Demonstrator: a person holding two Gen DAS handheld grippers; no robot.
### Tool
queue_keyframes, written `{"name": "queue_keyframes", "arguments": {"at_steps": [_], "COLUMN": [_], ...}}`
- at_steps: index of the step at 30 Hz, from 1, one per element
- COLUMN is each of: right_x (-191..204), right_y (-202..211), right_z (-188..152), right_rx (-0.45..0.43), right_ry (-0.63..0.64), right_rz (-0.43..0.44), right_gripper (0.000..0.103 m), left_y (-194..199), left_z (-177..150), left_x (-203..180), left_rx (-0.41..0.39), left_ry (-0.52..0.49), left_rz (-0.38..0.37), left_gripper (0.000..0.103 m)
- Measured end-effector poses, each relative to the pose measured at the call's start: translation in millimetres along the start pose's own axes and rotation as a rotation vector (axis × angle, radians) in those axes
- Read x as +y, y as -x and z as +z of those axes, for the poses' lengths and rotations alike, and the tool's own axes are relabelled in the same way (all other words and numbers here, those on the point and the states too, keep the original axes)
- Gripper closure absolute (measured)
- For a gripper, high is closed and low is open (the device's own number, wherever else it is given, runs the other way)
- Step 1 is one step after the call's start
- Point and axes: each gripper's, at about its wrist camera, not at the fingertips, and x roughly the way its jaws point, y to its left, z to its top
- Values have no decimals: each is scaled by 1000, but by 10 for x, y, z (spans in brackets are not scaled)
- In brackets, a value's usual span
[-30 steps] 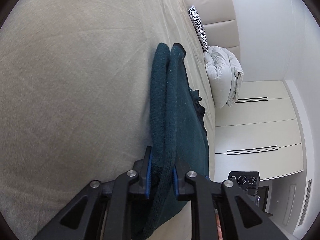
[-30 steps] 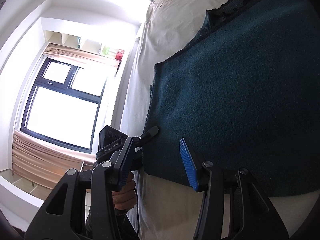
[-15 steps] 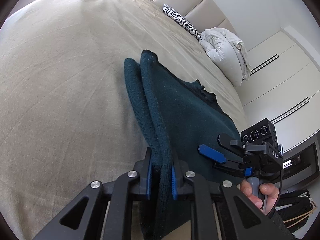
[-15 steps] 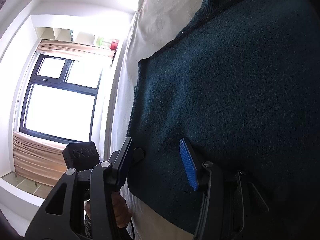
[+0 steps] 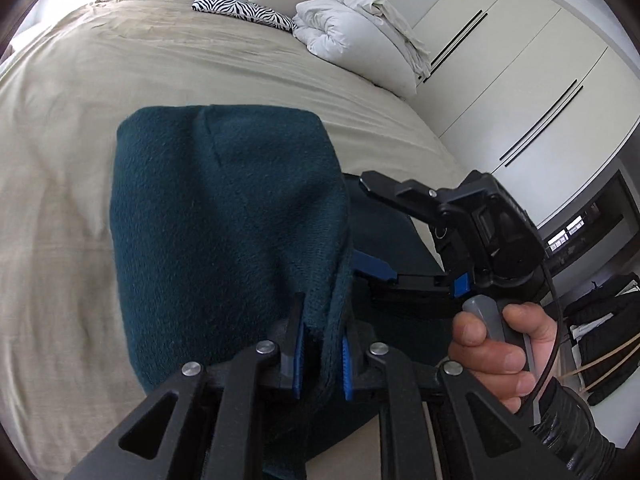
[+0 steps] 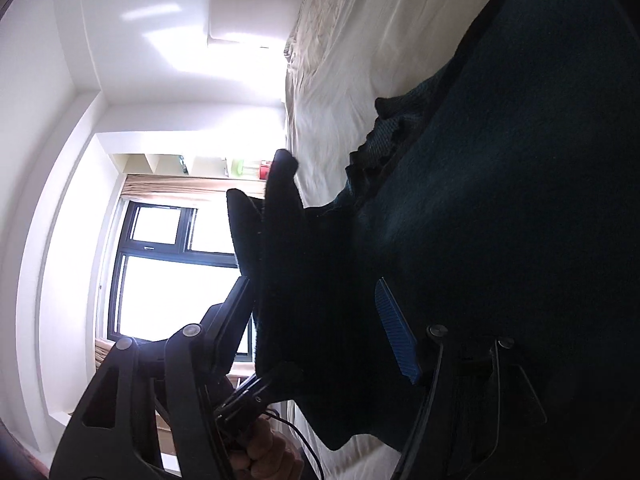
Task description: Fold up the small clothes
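A dark teal knitted garment (image 5: 224, 220) lies on the beige bed (image 5: 60, 160), with one part lifted and doubled over the rest. My left gripper (image 5: 320, 360) is shut on its bunched edge, holding that fold up. To the right, my right gripper (image 5: 366, 224) reaches in level with its jaws opening wide; the garment's lower layer lies between them and the pads do not press on it. In the right wrist view the garment (image 6: 500, 200) fills the frame, and a dark fold hangs between the right gripper's (image 6: 316, 312) fingers. The left gripper (image 6: 248, 396) and a hand show below.
A zebra-print pillow (image 5: 240, 8) and a rolled white duvet (image 5: 360, 36) lie at the head of the bed. White wardrobe doors (image 5: 520, 60) stand on the right. A bright window (image 6: 168, 280) lies beyond the bed's far side.
My left gripper has swung round and risen with the garment's edge, laying it over the rest. My right gripper slid further onto the garment and its jaws have spread wider.
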Motion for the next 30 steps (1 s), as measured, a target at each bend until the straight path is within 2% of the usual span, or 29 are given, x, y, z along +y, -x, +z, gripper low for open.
{"name": "queue_keyframes", "arguments": {"at_steps": [4,8,11,12,13,14,16,19,22,25,30], "right_x": [-239,-228,-150,-136,-61,-50,-13,-28,12,117,308], "right_y": [155,165,0,-18,-62,-103,-206,-229,-172,-69,308], "right_z": [92,125,61,60,57,60,69,52,52,20,127], "right_rx": [36,58,84,97,108,121,142,148,136,140,128], "right_ry": [-40,-25,-14,-8,-1,5,13,21,49,87,157], "right_rz": [-16,-24,-62,-83,-106,-134,-184,-253,-300,-348,-405], "right_gripper": [41,41,43,45,51,55,75,88,91,92,92], "left_y": [-199,-105,8,65,118,177,340,627,825,824,843], "left_z": [-129,-169,-282,-324,-323,-351,-427,-551,-587,-475,-394], "left_x": [-178,-141,-125,-141,-181,-185,-196,-206,-162,-61,-31], "left_rx": [-9,-35,-50,-61,-73,-77,-91,-122,-155,-155,-176], "left_ry": [-78,-82,-86,-94,-98,-99,-107,-136,-123,-99,-71], "left_rz": [74,57,11,6,3,-11,-38,-82,-92,-61,-89], "left_gripper": [87,84,64,51,46,46,46,46,42,41,39]}}
